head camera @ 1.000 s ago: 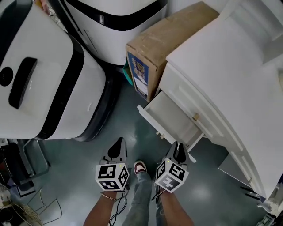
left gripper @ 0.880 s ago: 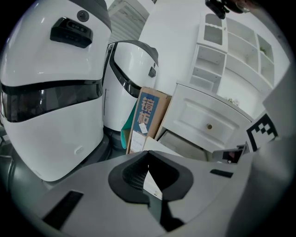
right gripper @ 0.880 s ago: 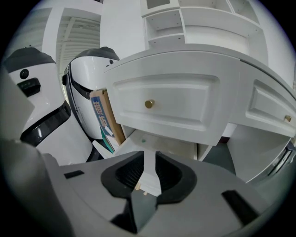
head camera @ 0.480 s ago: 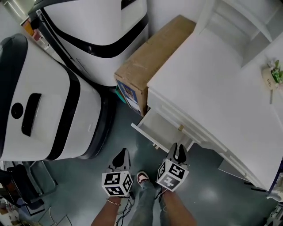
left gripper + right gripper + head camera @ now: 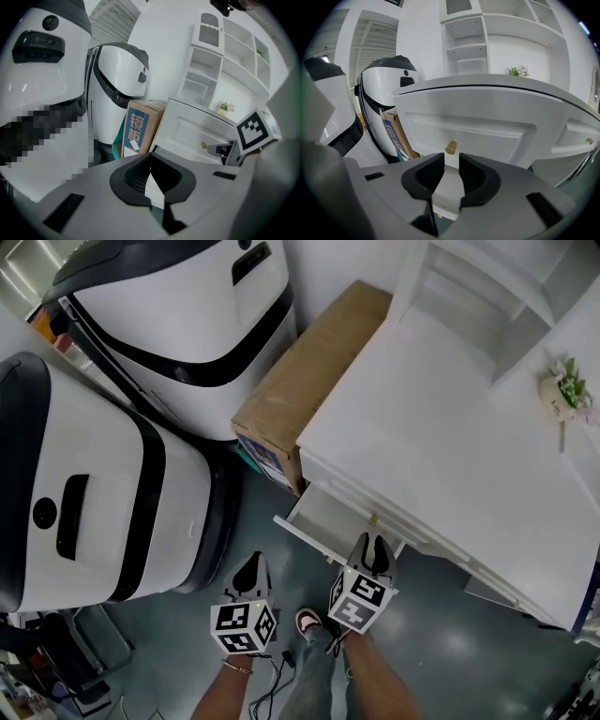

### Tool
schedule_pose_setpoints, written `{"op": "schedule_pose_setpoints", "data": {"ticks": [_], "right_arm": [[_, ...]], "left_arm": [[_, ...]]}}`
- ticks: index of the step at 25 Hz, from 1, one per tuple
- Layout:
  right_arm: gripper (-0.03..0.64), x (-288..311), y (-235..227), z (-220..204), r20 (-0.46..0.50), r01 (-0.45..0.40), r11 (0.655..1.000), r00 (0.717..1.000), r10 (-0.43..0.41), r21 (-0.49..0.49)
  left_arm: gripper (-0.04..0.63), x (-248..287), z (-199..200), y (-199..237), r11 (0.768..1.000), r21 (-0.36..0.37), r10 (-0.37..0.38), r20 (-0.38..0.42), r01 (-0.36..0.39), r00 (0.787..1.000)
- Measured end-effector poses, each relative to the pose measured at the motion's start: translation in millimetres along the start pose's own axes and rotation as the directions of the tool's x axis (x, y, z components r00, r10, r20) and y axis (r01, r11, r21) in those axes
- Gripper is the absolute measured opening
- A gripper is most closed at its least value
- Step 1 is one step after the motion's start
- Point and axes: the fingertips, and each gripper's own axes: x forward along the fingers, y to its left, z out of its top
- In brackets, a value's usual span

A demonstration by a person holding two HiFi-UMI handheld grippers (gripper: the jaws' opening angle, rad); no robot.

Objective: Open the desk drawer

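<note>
Drawer (image 5: pixel 323 517) stands pulled out under the desk top (image 5: pixel 441 418), just ahead of me. My right claw (image 5: pixel 451 159) is wide and empty; its jaws have just been opening. A brass knob (image 5: pixel 450 147) on the shut front above sits just beyond its tips. Drifting forward, I risk knocking that knob or nudging the drawer back.

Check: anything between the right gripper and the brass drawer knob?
Nothing. In the right gripper view only bare white drawer front separates the right gripper, jaws just opening and empty, from the brass knob.
</note>
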Motion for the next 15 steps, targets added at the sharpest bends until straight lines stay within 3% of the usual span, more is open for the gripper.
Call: {"op": "schedule_pose_setpoints", "data": {"ticks": [15], "right_arm": [[0.107, 27, 4, 16, 0.003, 0.047, 0.999, 0.999, -0.047, 0.019]], "left_arm": [[0.017, 14, 7, 5, 1.0, -0.002, -0.018, -0.032, 0.018, 0.999]]}}
